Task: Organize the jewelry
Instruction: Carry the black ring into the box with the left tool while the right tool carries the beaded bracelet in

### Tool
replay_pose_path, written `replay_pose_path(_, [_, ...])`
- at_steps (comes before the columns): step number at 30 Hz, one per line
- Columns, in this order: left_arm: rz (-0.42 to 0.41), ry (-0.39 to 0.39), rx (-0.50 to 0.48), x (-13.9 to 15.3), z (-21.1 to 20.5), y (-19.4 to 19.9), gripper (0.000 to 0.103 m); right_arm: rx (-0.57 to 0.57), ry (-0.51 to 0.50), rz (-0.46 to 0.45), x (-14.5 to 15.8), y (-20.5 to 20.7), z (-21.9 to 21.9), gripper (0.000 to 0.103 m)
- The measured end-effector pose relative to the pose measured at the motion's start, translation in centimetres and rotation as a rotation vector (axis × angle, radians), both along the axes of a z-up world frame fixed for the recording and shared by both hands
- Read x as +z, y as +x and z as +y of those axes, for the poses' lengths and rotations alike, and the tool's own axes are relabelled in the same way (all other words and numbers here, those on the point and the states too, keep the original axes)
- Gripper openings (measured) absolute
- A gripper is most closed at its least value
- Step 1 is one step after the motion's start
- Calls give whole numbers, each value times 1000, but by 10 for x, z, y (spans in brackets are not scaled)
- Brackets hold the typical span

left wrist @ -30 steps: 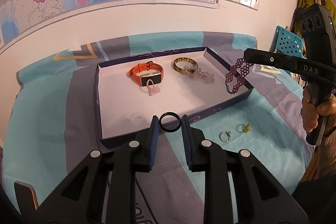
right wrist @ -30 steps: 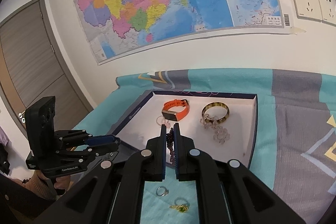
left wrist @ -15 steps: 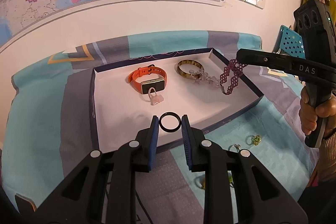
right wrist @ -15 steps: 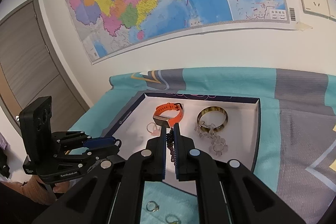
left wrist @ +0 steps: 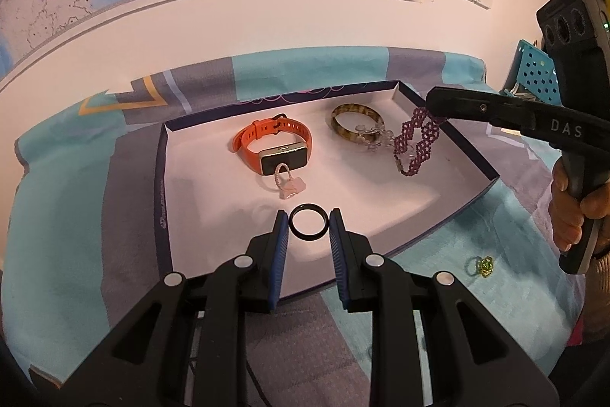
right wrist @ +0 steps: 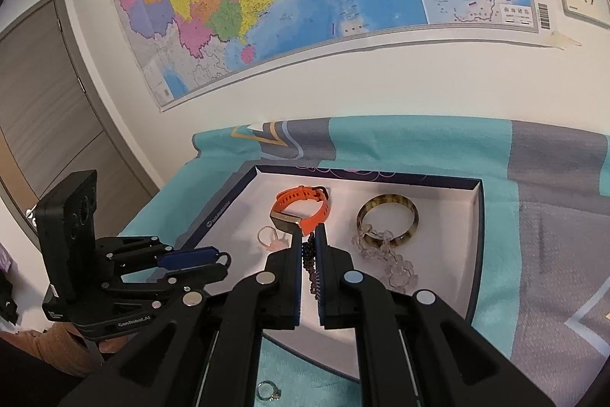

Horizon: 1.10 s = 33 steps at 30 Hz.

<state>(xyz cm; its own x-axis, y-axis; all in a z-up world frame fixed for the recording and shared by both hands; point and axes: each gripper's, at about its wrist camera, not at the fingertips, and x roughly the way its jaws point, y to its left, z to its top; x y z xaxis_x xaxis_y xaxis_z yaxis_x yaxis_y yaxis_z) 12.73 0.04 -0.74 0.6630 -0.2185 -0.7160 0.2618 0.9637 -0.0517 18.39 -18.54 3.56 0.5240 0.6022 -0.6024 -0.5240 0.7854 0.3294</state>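
Pinching a black ring (left wrist: 308, 226), the left gripper (left wrist: 308, 229) hovers over the tray's (left wrist: 472, 193) near edge; the right gripper (right wrist: 309, 256) clamps a purple beaded bracelet (left wrist: 413, 143).

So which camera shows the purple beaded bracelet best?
The left wrist view. There the purple beaded bracelet hangs in the open from the right gripper over the white tray, so its lacy zigzag pattern shows. In the right wrist view only a thin strip of dark beads peeks out between the fingers.

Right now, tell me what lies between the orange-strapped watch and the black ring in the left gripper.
A pale pink charm on a loop, shown in the left wrist view.
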Motion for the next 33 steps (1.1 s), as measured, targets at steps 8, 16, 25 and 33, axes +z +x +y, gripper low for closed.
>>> replay_pose_path(8, [17, 0, 11, -5, 0, 9, 22, 0, 5, 13, -4, 5, 3, 5])
replay_pose_path(16, [30, 3, 18, -9, 0, 16, 22, -2, 7, 26, -8, 12, 5, 5])
replay_pose_path(25, [41, 6, 22, -12, -2, 25, 22, -4, 15, 41, -13, 20, 7, 5])
replay_pose_path(33, [52, -1, 30, -14, -2, 32, 22, -19, -5, 53, -21, 23, 3, 5])
